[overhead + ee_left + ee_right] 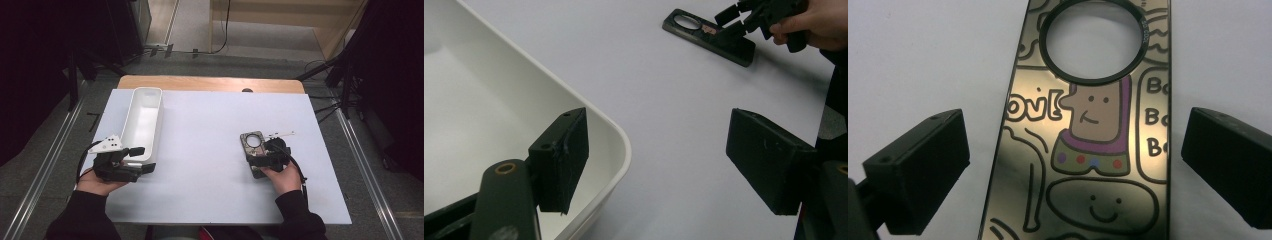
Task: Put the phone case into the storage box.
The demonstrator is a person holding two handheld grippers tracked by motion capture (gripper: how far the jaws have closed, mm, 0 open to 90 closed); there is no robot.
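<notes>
A white sheet covers the table (210,150). Along its left side lies a long white tray (142,120), and the left tongs (137,159) sit spread wide at the tray's near corner, one jaw inside the rim and one outside. Right of centre, a flat cartoon-printed plate (1088,145) with a round hole lies on the sheet; the right tongs (263,156) hang over it, jaws apart on either side, not touching.

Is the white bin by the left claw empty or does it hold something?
Empty as far as visible: the white bin shows bare white floor in the high view and the left gripper view; its near end is hidden.
</notes>
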